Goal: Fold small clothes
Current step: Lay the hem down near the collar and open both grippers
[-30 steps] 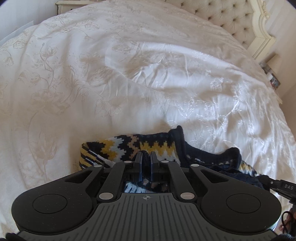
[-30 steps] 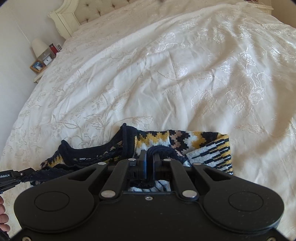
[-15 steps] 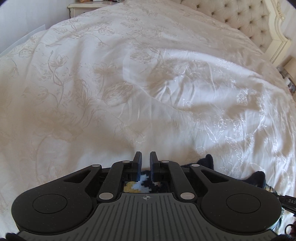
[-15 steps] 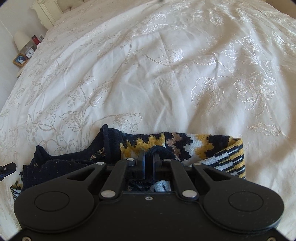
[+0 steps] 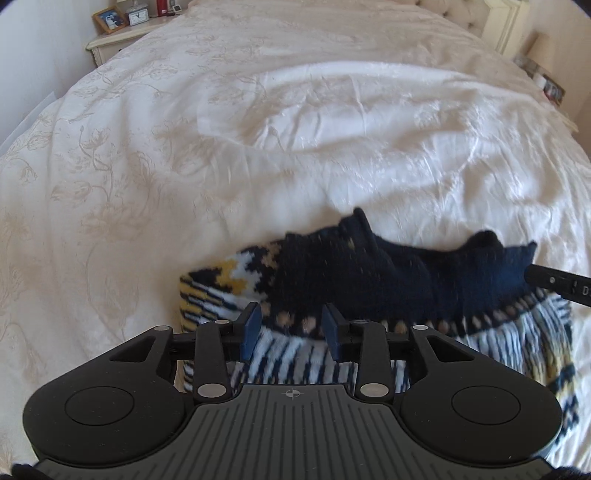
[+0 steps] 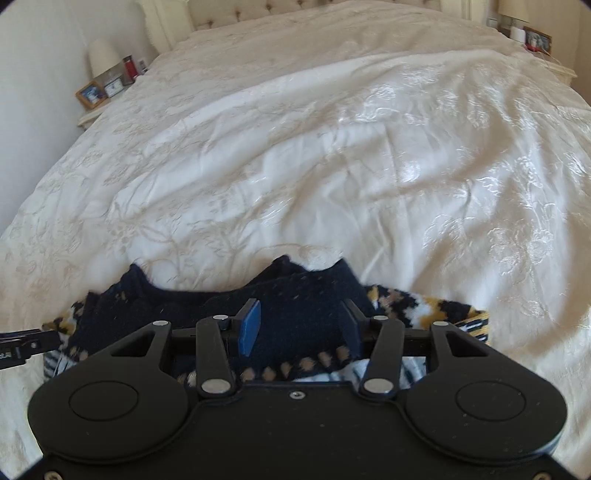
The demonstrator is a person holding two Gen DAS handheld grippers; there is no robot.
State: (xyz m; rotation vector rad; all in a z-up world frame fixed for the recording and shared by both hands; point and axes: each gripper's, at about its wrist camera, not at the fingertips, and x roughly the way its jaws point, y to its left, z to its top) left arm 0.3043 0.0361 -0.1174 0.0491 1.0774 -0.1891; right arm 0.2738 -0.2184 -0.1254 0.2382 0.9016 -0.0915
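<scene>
A small knitted sweater (image 5: pixel 354 280), navy with yellow, white and tan patterns, lies folded over on the white bedspread (image 5: pixel 295 129). Its navy part lies over the striped part. My left gripper (image 5: pixel 291 334) stands open just above its near left part, nothing between the blue pads. In the right wrist view the same sweater (image 6: pixel 303 306) lies under my right gripper (image 6: pixel 301 328), also open and holding nothing. The tip of the other gripper shows at the edge of each view, beside the sweater (image 5: pixel 554 284) (image 6: pixel 22 345).
The embroidered bedspread (image 6: pixel 332 147) stretches far ahead, rumpled in the middle. A tufted headboard (image 6: pixel 258 11) is at the far end. Nightstands with photo frames, a clock and lamps flank the bed (image 5: pixel 122 33) (image 6: pixel 107 88).
Both grippers were shut on the sweater's edge and carried it forward. Now both have opened and let go, and the sweater lies folded on the bed.
</scene>
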